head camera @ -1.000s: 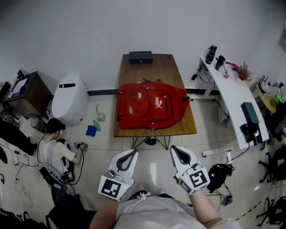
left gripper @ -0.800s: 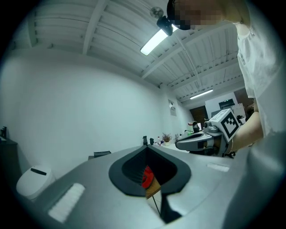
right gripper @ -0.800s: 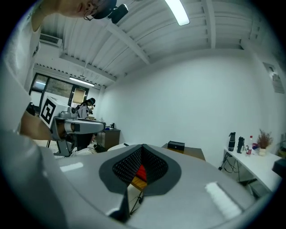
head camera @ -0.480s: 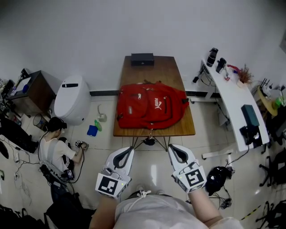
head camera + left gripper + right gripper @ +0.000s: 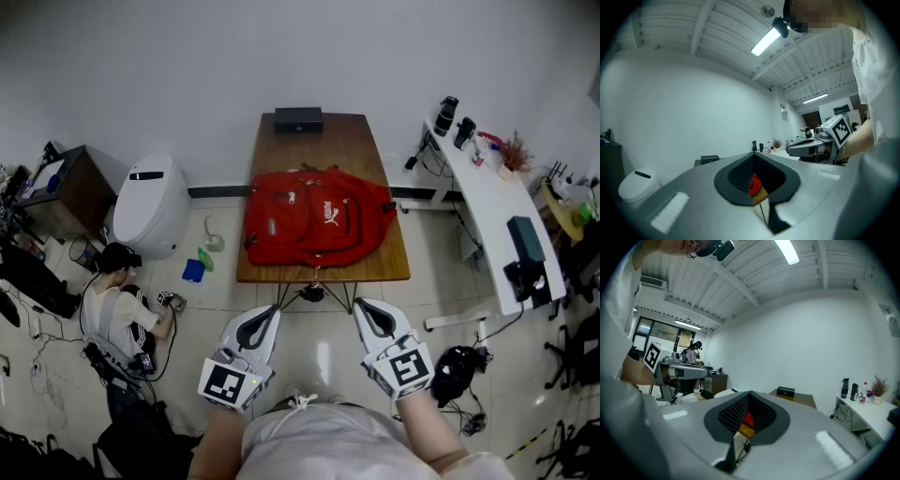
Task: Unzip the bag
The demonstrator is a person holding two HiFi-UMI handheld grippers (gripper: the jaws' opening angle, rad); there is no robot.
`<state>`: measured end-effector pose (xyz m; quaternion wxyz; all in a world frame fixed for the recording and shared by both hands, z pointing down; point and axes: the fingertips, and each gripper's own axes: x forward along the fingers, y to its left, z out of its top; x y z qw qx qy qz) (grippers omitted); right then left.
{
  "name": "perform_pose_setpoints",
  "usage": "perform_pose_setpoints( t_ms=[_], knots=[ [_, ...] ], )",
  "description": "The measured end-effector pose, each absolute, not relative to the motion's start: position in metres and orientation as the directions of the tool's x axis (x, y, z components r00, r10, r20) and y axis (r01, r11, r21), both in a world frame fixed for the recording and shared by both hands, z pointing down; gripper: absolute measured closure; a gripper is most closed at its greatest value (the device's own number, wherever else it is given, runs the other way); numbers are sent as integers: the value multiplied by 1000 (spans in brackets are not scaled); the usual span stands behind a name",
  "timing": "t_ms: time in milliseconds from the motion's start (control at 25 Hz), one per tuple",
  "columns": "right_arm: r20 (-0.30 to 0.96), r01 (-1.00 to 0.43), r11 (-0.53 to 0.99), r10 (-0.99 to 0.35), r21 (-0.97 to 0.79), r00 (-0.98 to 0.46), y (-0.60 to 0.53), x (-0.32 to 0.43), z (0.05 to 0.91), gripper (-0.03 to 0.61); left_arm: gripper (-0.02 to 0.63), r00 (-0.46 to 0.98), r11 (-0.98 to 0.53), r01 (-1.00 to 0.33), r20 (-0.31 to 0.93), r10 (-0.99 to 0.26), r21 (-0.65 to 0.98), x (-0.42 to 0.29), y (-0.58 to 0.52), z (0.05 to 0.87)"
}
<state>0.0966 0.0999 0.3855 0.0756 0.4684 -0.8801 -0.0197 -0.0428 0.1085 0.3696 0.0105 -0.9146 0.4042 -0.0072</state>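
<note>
A red backpack (image 5: 317, 220) lies flat on the near half of a wooden table (image 5: 323, 141), its zips closed as far as I can see. Both grippers hang well short of the table's front edge, above the floor, touching nothing. My left gripper (image 5: 266, 314) is shut and empty. My right gripper (image 5: 366, 307) is also shut and empty. In the left gripper view only a red sliver of the backpack (image 5: 753, 183) shows through the gap in the jaws. The right gripper view gives the same small glimpse of the backpack (image 5: 748, 418).
A black box (image 5: 298, 119) sits at the table's far end. Left of the table stand a white rounded appliance (image 5: 148, 206) and a dark cabinet (image 5: 61, 187); a person (image 5: 112, 314) sits on the floor. A white desk (image 5: 492, 202) runs along the right.
Both grippers have drifted slightly down and toward my body. The backpack has not moved.
</note>
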Motion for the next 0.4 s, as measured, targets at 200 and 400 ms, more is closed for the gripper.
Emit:
perform_pose_setpoints(
  t_ms=[200,400],
  knots=[
    [113,-819,566,-823,88,-557,99,95,392,572,607,668,-668,-744,9,-744,-28,-49,105,373],
    [108,-829,554,-831,72,-546,95,93,399,572,607,658,-658,-752,16,-753,-30,-56,100,377]
  ],
)
